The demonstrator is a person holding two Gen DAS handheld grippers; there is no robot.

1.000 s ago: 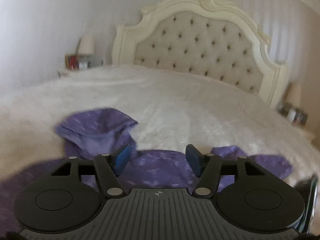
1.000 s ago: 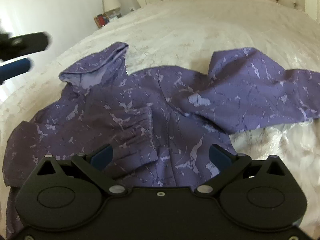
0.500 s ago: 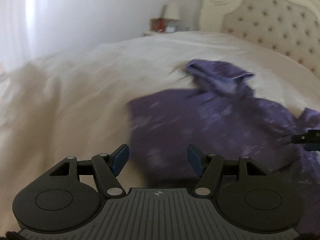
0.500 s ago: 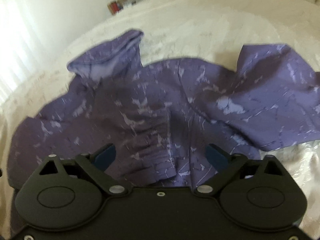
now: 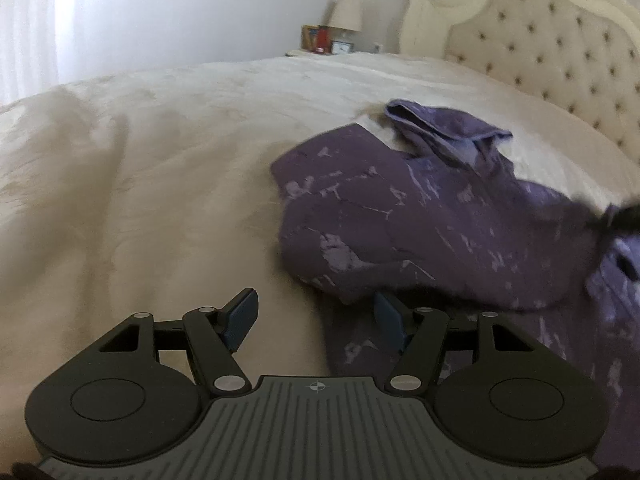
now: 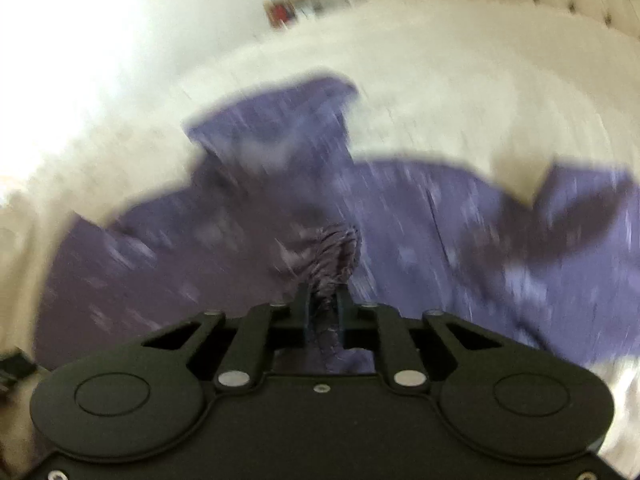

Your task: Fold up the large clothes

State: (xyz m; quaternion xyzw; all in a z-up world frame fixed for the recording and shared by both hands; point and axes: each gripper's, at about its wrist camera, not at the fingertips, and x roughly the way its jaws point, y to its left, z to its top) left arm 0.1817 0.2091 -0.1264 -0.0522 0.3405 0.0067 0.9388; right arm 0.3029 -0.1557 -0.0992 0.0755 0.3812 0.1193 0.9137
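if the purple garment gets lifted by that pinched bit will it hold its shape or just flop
Likely flops: the purple garment bunches into pleats where the closing right gripper pinches it. Probably light, since it lies thin and rumpled on the bed. The rest would likely trail.

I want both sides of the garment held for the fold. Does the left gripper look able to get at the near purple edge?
Probably yes. The left gripper is open, and the garment edge lies just ahead, by its right finger, on the bedspread. Nothing lies between them.
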